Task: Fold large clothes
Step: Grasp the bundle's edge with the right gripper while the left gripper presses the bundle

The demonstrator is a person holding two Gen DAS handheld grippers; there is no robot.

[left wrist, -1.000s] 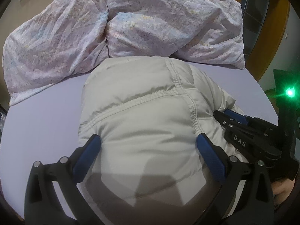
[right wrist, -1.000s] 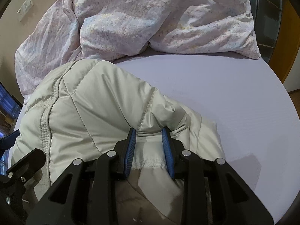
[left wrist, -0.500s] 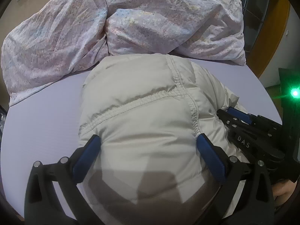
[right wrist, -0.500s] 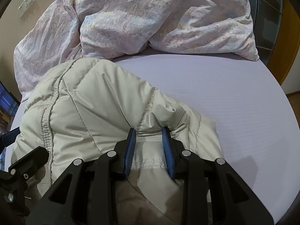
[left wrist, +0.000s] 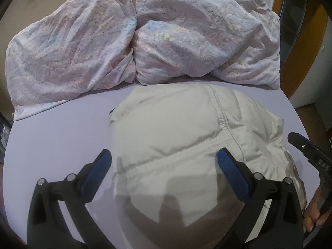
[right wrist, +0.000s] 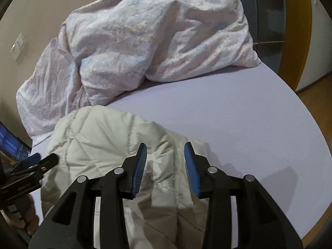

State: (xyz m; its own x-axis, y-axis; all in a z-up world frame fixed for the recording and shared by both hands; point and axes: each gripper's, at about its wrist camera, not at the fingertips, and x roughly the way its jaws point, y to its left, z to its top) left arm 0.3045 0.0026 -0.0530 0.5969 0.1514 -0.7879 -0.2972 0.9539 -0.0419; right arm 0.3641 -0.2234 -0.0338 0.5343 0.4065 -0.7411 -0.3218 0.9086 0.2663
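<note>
One puffy cream jacket [left wrist: 186, 145] is lying folded on the lavender bed [left wrist: 51, 141], filling the lower centre of the left wrist view and the lower left of the right wrist view. Behind it, across the upper part of both frames, one crumpled floral duvet [left wrist: 145, 37] is heaped vs. the wall.

The left gripper [left wrist: 164, 164] is hanging over the jacket w/ jaws spread wide, nothing gripped; the blue pads are sitting above the fabric, one over the jacket's left edge, one over the quilted seam. The right gripper [right wrist: 165, 159] is sitting part open: its jaws have just been opening, and the fold of jacket is lying under the gap, pads not pressing on it as far as I can tell. So nothing is being held by either.

Handling, judged: the jacket is looking light, soft and springy, w/ a slick shell, so a fold is prob. going to puff back up and slide unless pressed flat. Best holds are looking like the stitched seam ridge or a hem/edge, where layers are bunching and giving the pads something to bite; the smooth padded panels are likely to slip out.

Count: 1 jacket, 1 duvet, 2 grippers, 1 bed.
</note>
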